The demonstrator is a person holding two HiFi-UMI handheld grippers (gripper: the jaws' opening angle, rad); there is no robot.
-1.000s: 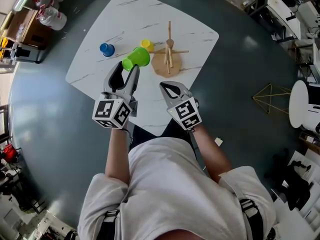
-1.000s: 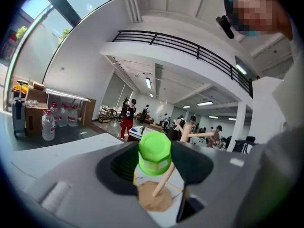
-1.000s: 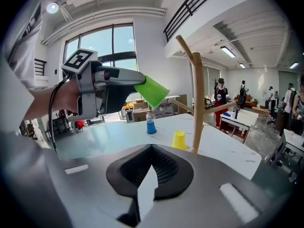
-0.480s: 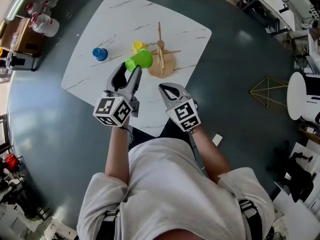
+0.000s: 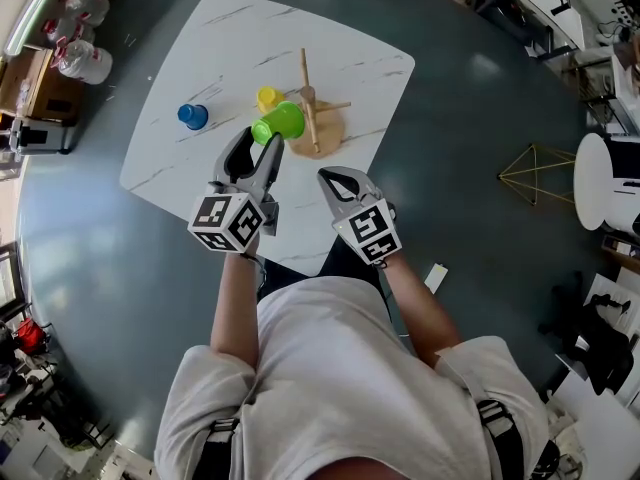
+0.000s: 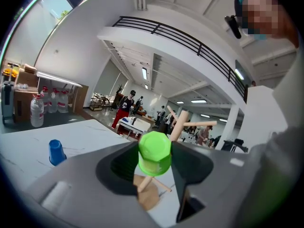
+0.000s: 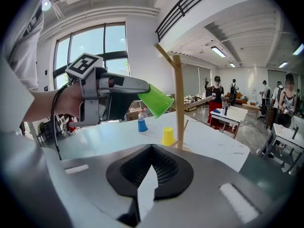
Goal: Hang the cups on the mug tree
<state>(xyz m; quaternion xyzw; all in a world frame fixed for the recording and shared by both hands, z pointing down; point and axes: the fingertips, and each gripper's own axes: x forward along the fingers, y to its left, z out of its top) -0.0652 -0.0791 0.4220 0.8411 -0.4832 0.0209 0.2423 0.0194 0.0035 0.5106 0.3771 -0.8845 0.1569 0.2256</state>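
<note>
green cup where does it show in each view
Head view: green cup upper centre, just left of the mug tree.
Left gripper view: centre, held in the left tongs, tree behind.
Right gripper view: upper centre, left of the tree's pole.
Shared landmark: the mug tree.

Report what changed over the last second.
The left gripper, jaws clamped on the green cup, carried it closer to the mug tree. Nothing was newly grasped or released. The blue cup and yellow cup stayed on the table; the right gripper stayed empty.
</note>
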